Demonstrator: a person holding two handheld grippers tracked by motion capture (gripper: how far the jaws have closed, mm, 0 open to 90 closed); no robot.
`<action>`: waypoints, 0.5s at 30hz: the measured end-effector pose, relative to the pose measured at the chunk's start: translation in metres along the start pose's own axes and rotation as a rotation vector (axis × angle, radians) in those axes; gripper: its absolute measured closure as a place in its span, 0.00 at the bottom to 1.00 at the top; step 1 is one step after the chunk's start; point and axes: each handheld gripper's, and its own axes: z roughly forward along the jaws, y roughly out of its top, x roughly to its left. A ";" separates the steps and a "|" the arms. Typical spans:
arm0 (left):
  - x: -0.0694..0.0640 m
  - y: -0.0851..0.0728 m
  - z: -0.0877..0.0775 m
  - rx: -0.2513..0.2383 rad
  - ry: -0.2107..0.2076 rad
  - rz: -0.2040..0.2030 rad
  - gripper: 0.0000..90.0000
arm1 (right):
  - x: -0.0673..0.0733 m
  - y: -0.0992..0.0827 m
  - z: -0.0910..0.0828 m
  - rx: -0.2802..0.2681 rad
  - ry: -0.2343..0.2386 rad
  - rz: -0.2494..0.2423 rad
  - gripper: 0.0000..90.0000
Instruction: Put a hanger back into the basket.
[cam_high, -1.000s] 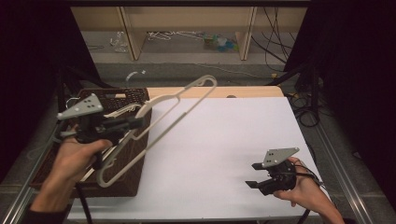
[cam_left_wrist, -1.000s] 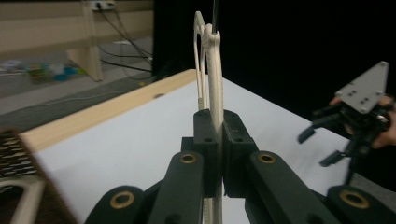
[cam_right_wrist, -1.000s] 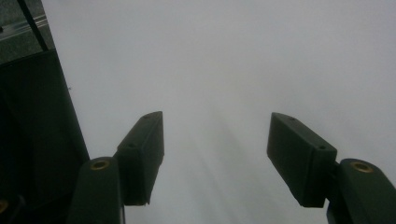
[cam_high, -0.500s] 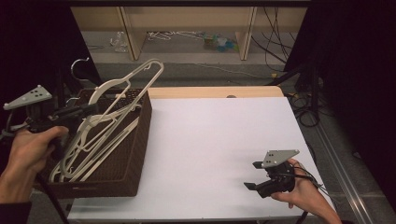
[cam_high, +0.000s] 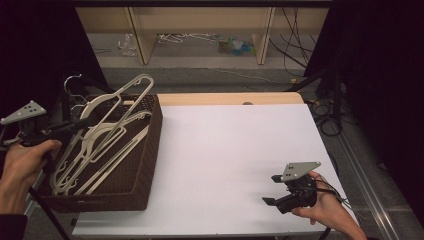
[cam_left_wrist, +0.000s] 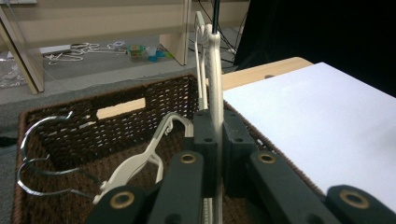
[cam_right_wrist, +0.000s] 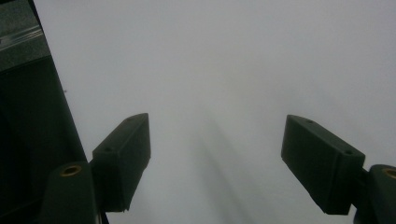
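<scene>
One cream plastic hanger (cam_high: 107, 117), clamped in the left gripper (cam_left_wrist: 215, 135), is now tilting into the brown wicker basket (cam_high: 150, 150) (previously over the table); the right gripper (cam_high: 280, 192) is gaping empty.

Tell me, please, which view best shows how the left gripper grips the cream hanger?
The left gripper view: the left gripper has its jaws shut on the cream hanger, whose thin bar is pinched edge-on. The high view shows the hanger tilted over the brown basket, but the grip is small and dark. The right gripper view shows white table.
</scene>
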 end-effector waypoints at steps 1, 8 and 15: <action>0.002 -0.002 0.000 0.001 0.001 0.002 0.96 | 0.000 0.000 0.000 -0.001 0.000 0.001 0.28; 0.011 -0.013 0.003 0.032 -0.007 0.023 0.96 | 0.001 -0.001 0.003 -0.007 0.002 -0.003 0.28; 0.018 -0.024 0.009 0.071 -0.012 0.020 0.96 | 0.001 -0.002 0.002 -0.002 -0.001 0.000 0.28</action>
